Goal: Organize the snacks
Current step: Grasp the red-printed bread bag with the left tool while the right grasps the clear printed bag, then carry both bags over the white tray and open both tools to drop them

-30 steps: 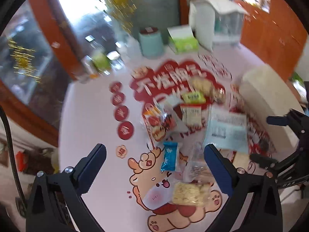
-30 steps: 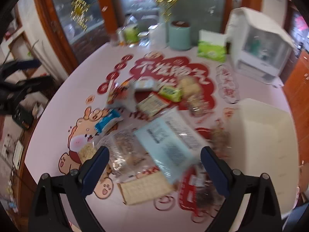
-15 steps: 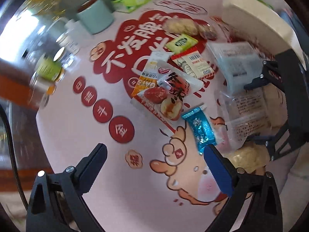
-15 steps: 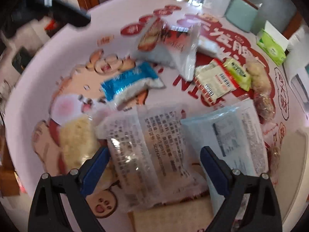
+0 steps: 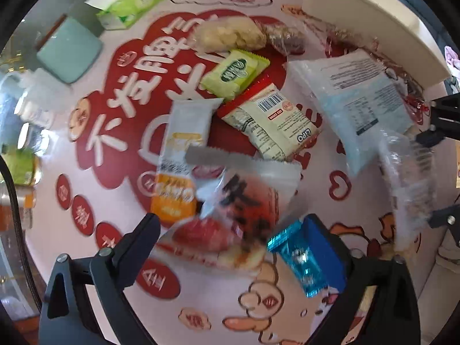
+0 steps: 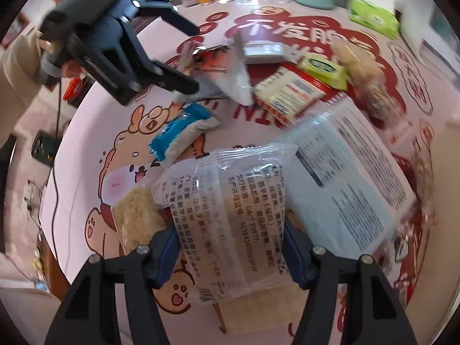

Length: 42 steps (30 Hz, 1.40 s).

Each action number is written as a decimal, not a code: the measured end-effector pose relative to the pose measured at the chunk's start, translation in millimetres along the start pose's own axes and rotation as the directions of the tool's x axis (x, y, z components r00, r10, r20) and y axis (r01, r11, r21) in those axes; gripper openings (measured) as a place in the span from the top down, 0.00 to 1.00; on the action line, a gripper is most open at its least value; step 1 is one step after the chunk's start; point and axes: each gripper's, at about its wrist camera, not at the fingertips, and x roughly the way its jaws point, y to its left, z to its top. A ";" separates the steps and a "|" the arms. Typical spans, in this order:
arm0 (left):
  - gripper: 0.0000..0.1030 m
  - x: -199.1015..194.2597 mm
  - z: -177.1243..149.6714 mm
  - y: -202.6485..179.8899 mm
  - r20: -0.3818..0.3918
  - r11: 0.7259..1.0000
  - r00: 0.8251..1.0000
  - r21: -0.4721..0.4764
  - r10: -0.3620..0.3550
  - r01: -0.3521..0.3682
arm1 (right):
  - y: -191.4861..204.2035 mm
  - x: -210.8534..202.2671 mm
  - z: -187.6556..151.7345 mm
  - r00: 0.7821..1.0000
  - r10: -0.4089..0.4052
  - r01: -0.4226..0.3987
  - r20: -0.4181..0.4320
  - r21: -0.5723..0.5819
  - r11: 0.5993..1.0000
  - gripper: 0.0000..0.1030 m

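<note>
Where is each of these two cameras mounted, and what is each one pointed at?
Left wrist view: sits on the left gripper, looking down at the red-printed clear snack bag; its own two dark fingers show, closing.
Right wrist view: sits on the right gripper, looking steeply down at the clear packet with black print between its closing jaws; the left gripper and a hand show.
Both share the shiny blue wrapper and pink cartoon tablecloth.
</note>
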 end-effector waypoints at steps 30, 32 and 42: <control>0.56 -119.2 -42.3 -82.5 0.233 0.863 0.972 -0.499 0.038 0.086 | -8.5 -97.1 -33.6 0.973 0.035 -0.037 0.229 0.005 0.999 0.40; 0.56 -129.9 -37.4 -102.5 0.251 0.835 0.966 -0.544 0.060 0.089 | -19.9 -115.6 -40.5 0.964 0.036 -0.041 0.263 0.011 0.999 0.40; 0.56 -152.0 62.4 -217.9 0.352 0.763 0.927 -0.632 0.126 0.136 | -120.4 -215.1 -96.1 0.919 -0.063 0.033 0.389 0.085 0.996 0.40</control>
